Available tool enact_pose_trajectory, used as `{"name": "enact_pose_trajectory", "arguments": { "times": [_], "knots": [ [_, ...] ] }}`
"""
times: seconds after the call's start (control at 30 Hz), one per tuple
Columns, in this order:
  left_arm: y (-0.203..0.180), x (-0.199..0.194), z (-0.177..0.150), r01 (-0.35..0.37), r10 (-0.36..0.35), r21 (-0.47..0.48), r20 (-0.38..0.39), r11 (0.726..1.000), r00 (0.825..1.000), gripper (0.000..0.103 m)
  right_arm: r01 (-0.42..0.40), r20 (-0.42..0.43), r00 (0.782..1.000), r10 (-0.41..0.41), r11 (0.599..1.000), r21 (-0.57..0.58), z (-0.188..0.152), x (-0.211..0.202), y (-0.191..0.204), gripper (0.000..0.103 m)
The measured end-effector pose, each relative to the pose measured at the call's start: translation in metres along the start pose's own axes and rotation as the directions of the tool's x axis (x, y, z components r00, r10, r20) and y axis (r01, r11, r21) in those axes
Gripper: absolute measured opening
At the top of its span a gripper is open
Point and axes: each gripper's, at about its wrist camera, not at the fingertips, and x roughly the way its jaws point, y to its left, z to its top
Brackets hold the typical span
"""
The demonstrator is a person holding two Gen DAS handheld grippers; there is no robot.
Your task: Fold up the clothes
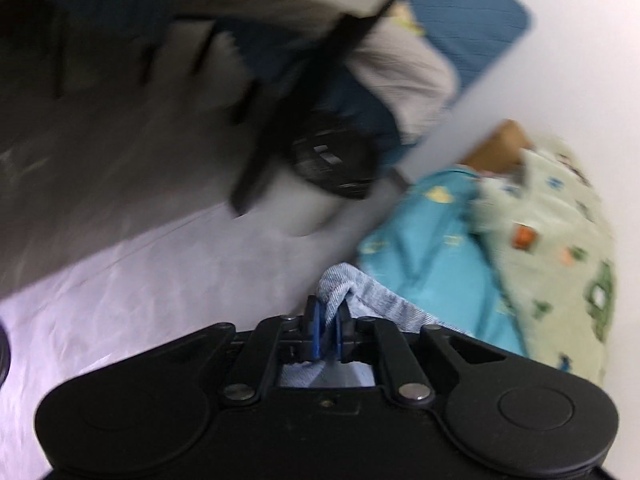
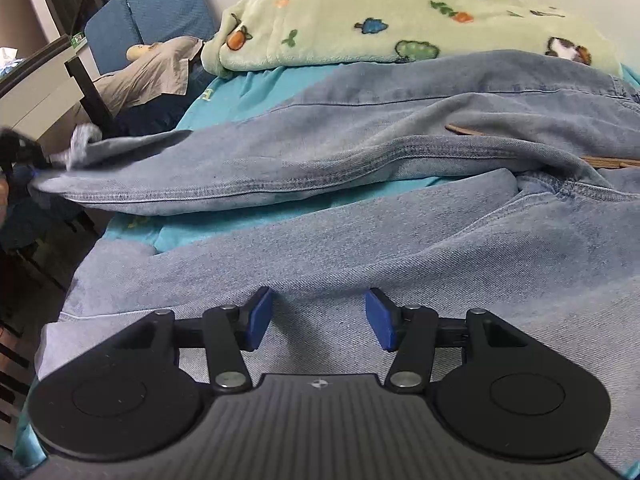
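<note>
Jeans legs run leftward; left gripper pinches hem.

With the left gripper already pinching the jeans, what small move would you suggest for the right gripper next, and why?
Probably lower the right gripper and close it on the jeans directly beneath. Its jaws stand open and hold nothing, while the left gripper is already shut on a bunched denim edge, so a second grip seems needed before folding.
</note>
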Motion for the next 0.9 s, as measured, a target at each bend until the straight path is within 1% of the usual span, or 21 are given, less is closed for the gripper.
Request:
{"name": "enact_pose_trajectory", "arguments": {
  "times": [0.1, 0.17, 0.27, 0.37, 0.4, 0.47, 0.53, 0.63, 0.7, 0.77, 0.83, 0.9],
  "knots": [
    [0.023, 0.025, -0.007, -0.049, 0.047, -0.046, -0.041, 0.998, 0.998, 0.004, 0.001, -0.004, 1.0, -0.001, 1.0, -0.001, 0.0, 0.002, 0.0, 0.055],
    [0.031, 0.036, -0.017, -0.068, 0.066, -0.036, -0.054, 0.997, 0.996, 0.005, 0.002, -0.007, 1.0, -0.002, 1.0, -0.002, -0.001, 0.004, 0.001, 0.055],
    [0.043, 0.048, -0.029, -0.079, 0.077, -0.025, -0.077, 0.997, 0.994, 0.007, 0.004, -0.013, 1.0, -0.005, 1.0, -0.005, -0.001, 0.007, 0.002, 0.055],
    [0.051, 0.049, -0.031, -0.076, 0.075, -0.007, -0.089, 0.997, 0.993, 0.013, 0.008, -0.014, 1.0, -0.008, 1.0, -0.012, -0.001, 0.01, 0.003, 0.055],
    [0.052, 0.047, -0.03, -0.07, 0.069, 0.002, -0.087, 0.998, 0.994, 0.013, 0.009, -0.014, 1.0, -0.009, 1.0, -0.013, 0.0, 0.01, 0.003, 0.055],
    [0.051, 0.039, -0.03, -0.052, 0.054, 0.031, -0.076, 0.998, 0.996, 0.018, 0.01, -0.014, 1.0, -0.01, 1.0, -0.016, 0.0, 0.01, 0.003, 0.055],
    [0.048, 0.032, -0.029, -0.024, 0.028, 0.063, -0.067, 0.998, 0.997, 0.031, 0.01, -0.013, 1.0, -0.01, 1.0, -0.016, 0.0, 0.009, 0.003, 0.055],
    [0.043, 0.016, -0.033, 0.001, 0.006, 0.113, -0.068, 0.994, 0.998, 0.033, 0.01, -0.009, 1.0, -0.01, 1.0, -0.02, 0.0, 0.008, 0.005, 0.055],
    [0.043, 0.003, -0.038, 0.015, -0.003, 0.127, -0.097, 0.992, 0.995, 0.034, 0.009, -0.003, 1.0, -0.009, 1.0, -0.022, 0.001, 0.007, 0.005, 0.055],
    [0.046, -0.012, -0.045, 0.042, -0.027, 0.119, -0.125, 0.992, 0.992, 0.034, 0.008, 0.008, 1.0, -0.008, 1.0, -0.025, 0.001, 0.005, 0.005, 0.055],
    [0.051, -0.029, -0.05, 0.065, -0.05, 0.098, -0.154, 0.993, 0.987, 0.037, 0.008, 0.021, 1.0, -0.007, 1.0, -0.025, 0.002, 0.0, 0.005, 0.055],
    [0.058, -0.048, -0.053, 0.067, -0.051, 0.079, -0.187, 0.995, 0.981, 0.038, 0.008, 0.042, 0.999, -0.007, 1.0, -0.024, 0.003, -0.006, 0.005, 0.055]
  ]
}}
